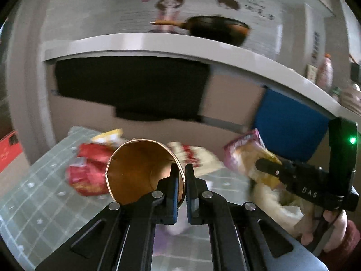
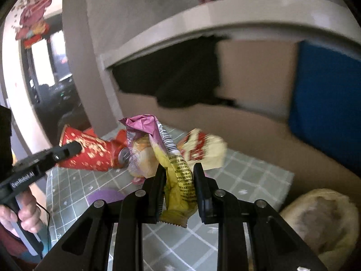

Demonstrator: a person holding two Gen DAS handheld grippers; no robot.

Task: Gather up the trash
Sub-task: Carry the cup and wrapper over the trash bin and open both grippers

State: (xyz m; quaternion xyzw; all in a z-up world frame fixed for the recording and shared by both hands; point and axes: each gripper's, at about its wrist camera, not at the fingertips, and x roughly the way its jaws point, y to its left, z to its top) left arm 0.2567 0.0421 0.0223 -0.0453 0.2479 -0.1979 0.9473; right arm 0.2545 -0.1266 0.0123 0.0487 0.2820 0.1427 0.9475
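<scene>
My left gripper is shut on the rim of a red paper cup with a brown inside, held on its side above the grey checked cloth; the cup shows red with gold print in the right wrist view. My right gripper is shut on a pink and yellow snack wrapper, lifted off the cloth; it also shows in the left wrist view. A red wrapper and a white and red wrapper lie on the cloth.
A white countertop with a black pan hangs over the far side. Below it are brown cardboard, dark cloth and a blue panel. A pale bag sits at the right.
</scene>
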